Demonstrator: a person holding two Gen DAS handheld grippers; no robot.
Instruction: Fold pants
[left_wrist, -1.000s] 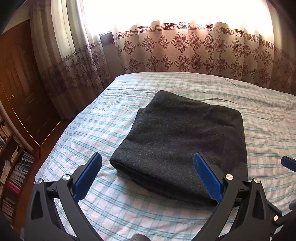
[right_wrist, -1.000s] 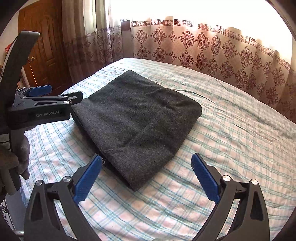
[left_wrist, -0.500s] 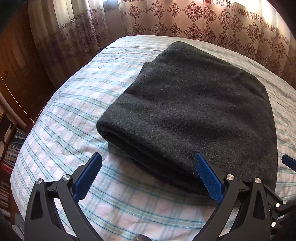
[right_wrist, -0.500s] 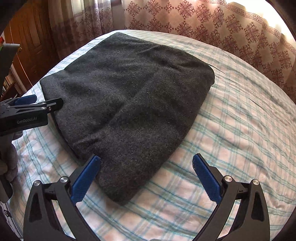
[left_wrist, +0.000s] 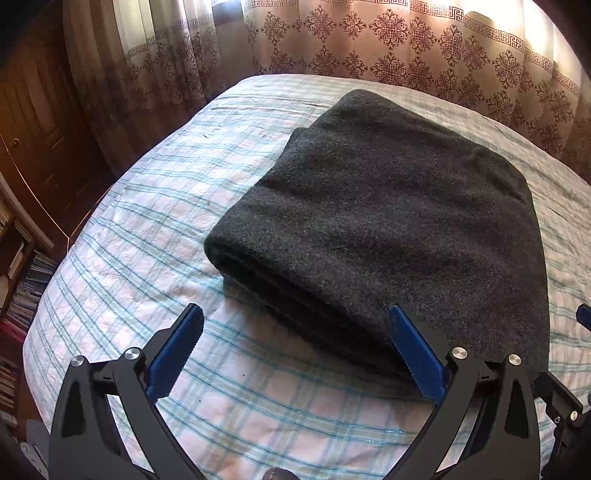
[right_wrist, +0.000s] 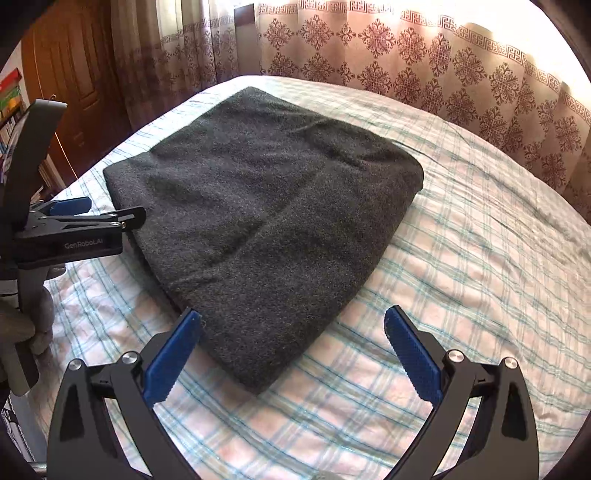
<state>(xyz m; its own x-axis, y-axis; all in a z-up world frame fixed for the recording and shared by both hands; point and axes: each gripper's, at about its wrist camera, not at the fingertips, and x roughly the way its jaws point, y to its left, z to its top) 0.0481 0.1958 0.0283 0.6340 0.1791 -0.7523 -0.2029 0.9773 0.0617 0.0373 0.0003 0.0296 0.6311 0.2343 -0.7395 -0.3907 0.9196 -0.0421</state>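
Observation:
Dark grey pants (left_wrist: 388, 229) lie folded into a thick rectangle on a plaid bed sheet (left_wrist: 155, 229); they also show in the right wrist view (right_wrist: 266, 206). My left gripper (left_wrist: 295, 354) is open and empty, hovering just in front of the fold's near left edge. My right gripper (right_wrist: 291, 354) is open and empty, its jaws straddling the near corner of the pants from above. The left gripper also shows from the side in the right wrist view (right_wrist: 85, 221), beside the pants' left edge.
The bed sheet (right_wrist: 480, 258) extends right and forward of the pants. Patterned curtains (left_wrist: 369, 40) hang behind the bed. A wooden door (right_wrist: 74, 74) and bookshelves (left_wrist: 18, 280) stand to the left, beyond the bed's edge.
Both grippers dropped closer over the pants, then drew back slightly. Both stayed open and empty. The pants have not moved.

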